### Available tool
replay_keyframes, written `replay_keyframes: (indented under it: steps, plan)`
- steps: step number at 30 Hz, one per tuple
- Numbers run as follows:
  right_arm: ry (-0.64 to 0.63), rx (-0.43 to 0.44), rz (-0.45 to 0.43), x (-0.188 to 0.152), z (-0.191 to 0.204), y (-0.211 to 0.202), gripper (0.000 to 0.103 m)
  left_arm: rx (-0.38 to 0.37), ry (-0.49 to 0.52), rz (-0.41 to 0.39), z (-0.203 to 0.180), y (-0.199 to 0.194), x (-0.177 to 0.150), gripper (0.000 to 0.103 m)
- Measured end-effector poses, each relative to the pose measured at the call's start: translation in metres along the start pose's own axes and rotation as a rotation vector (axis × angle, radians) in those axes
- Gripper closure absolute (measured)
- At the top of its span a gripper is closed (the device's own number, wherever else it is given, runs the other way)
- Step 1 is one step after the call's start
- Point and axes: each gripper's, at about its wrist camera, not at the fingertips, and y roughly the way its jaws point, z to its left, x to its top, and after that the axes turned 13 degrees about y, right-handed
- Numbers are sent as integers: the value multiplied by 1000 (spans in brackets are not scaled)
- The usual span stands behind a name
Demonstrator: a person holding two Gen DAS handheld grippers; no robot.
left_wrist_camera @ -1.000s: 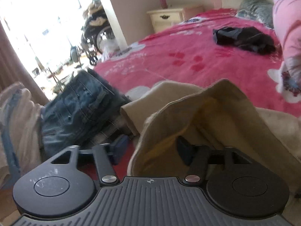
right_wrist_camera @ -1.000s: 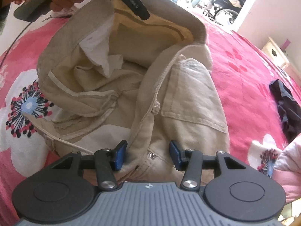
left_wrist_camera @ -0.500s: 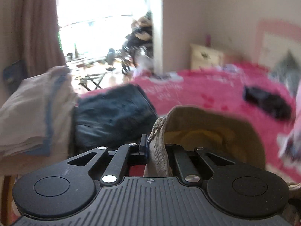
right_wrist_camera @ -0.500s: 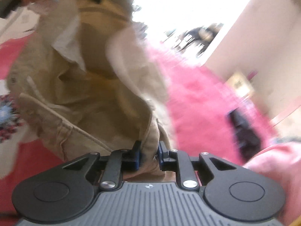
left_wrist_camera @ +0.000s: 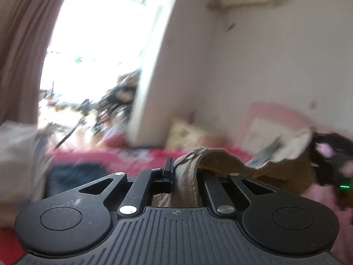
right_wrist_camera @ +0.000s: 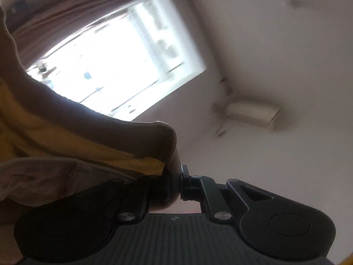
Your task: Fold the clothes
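Beige trousers (left_wrist_camera: 222,165) hang between my two grippers, lifted off the pink bed. My left gripper (left_wrist_camera: 185,174) is shut on the waistband, which runs up between its fingers. My right gripper (right_wrist_camera: 175,183) is shut on another edge of the same trousers (right_wrist_camera: 66,137), and the cloth drapes off to the left in shadow. In the left wrist view my right gripper (left_wrist_camera: 331,165) shows at the far right, holding the far end of the cloth. The right wrist view points up at the ceiling.
The pink bedspread (left_wrist_camera: 141,154) lies below, with dark jeans (left_wrist_camera: 72,174) and a pale garment (left_wrist_camera: 19,154) at the left. A nightstand (left_wrist_camera: 185,134) stands by the wall. A bright window (right_wrist_camera: 110,66), a curtain (left_wrist_camera: 19,44) and an air conditioner (right_wrist_camera: 253,114) show above.
Both grippers closed on the trousers and lifted them up off the bed. Both views tilted upward, the right one toward the ceiling.
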Motion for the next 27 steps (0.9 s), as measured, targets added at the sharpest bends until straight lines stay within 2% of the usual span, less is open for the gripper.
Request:
replay_keyframes:
  steps: [2,7,12,15,17,20,22,27]
  plan:
    - [38,-56,-30,24,-28,32,95,-61,5,-51,-11,-2,34,99]
    - [230,-207,-81,99,-119,102,95,-178,44,-199,-50,0,112,99]
    - [353,-384,-228,177,-186,130,95,-323,9,-369,-79,-8,167,99]
    - [415,-368,-270,210,-194,139,95,-381,-9,-468,-88,-19,185,99]
    - [430,-310,-272,217,-175,148,95,-384,-4,-502,-91,-22,184,99]
    - [432,-183,-254,208,-127,155,95,-363,-18,-466,-85,-18,168,99]
    - [433,-70,-237,195,-84,148,95,-321,-42,-396,-72,-20,146,99]
    - [486,267,-206,169,38,83,95,-150,-179,-198,-19,-47,59,99]
